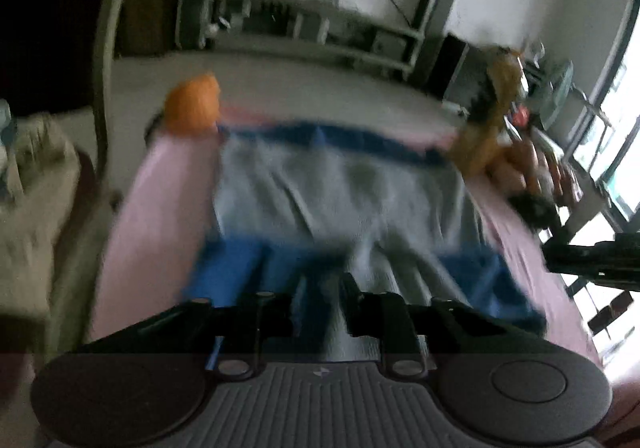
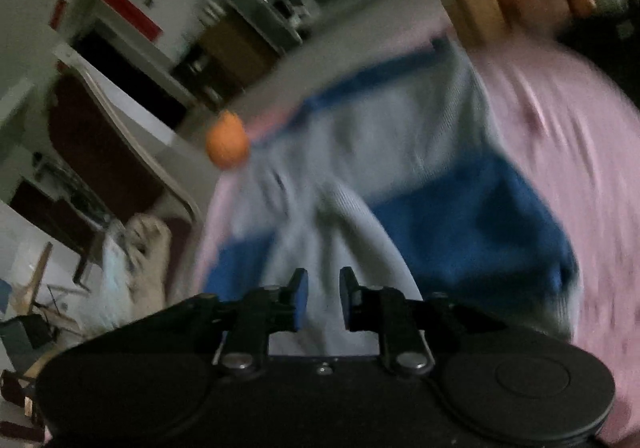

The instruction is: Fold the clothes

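A grey and blue garment [image 1: 340, 187] lies spread on the pink bench [image 1: 160, 199], an orange ball [image 1: 194, 105] at its far left corner. The left tongs [image 1: 320, 304] stand slightly spread above the garment's near blue edge; blur hides whether they pinch cloth. The right tongs [image 2: 323, 302] are spread, with grey cloth seen through the gap, not pinched.
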Motion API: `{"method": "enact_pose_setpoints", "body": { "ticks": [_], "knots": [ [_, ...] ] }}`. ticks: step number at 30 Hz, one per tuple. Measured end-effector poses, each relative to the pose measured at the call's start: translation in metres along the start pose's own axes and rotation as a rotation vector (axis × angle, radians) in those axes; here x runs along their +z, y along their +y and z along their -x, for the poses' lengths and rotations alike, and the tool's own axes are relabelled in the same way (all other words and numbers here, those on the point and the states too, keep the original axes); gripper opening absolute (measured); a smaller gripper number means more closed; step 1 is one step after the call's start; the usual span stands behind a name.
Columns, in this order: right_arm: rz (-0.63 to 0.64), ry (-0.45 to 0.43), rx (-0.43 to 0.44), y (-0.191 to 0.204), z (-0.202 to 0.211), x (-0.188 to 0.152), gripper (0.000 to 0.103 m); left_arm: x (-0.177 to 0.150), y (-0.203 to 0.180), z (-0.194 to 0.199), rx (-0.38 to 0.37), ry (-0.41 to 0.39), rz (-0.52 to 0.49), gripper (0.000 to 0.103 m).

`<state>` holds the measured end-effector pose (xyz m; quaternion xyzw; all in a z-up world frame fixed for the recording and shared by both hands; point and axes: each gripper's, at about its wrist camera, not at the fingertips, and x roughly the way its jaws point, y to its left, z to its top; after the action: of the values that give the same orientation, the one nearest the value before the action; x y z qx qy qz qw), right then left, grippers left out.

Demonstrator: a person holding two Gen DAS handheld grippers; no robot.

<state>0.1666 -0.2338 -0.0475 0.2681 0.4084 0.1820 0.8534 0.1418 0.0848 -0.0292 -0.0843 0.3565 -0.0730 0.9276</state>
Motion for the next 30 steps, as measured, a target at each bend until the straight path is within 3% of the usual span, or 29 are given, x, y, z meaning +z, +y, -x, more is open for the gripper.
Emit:
{"method": "enact_pose_setpoints", "body": {
  "ticks": [3, 5, 6, 8, 10, 15, 20, 24, 27, 30],
  "knots": [
    [0.03, -0.085, -0.004, 0.015, -0.001, 0.038, 0.026, 0.042, 0.019, -0.025, 0.062, -0.027, 0.01, 0.049],
    [0.037, -0.137, -0.022, 0.018, -0.011, 0.068, 0.033, 0.065, 0.034, -0.06, 0.106, -0.004, 0.034, 0.059],
    [0.036, -0.16, -0.033, 0.016, -0.018, 0.082, 0.035, 0.075, 0.043, -0.079, 0.126, 0.013, 0.05, 0.06],
    [0.019, -0.2, -0.065, 0.003, -0.038, 0.111, 0.052, 0.092, 0.063, -0.121, 0.15, 0.06, 0.111, 0.061],
    [-0.009, -0.239, -0.122, -0.02, -0.065, 0.138, 0.059, 0.104, 0.08, -0.162, 0.162, 0.101, 0.16, 0.066],
    [-0.086, -0.235, -0.265, -0.094, -0.133, 0.182, 0.059, 0.12, 0.103, -0.248, 0.191, 0.164, 0.173, 0.069],
    [-0.087, -0.179, -0.335, -0.139, -0.194, 0.205, 0.044, 0.129, 0.109, -0.292, 0.175, 0.159, 0.105, 0.068],
    [-0.025, -0.141, -0.371, -0.148, -0.229, 0.211, 0.043, 0.129, 0.112, -0.311, 0.161, 0.148, 0.06, 0.066],
    [0.003, -0.127, -0.37, -0.148, -0.243, 0.211, 0.033, 0.13, 0.11, -0.317, 0.161, 0.11, 0.046, 0.062],
    [0.03, -0.131, -0.392, -0.145, -0.251, 0.211, 0.02, 0.13, 0.1, -0.319, 0.173, 0.073, 0.019, 0.022]
  ]
}}
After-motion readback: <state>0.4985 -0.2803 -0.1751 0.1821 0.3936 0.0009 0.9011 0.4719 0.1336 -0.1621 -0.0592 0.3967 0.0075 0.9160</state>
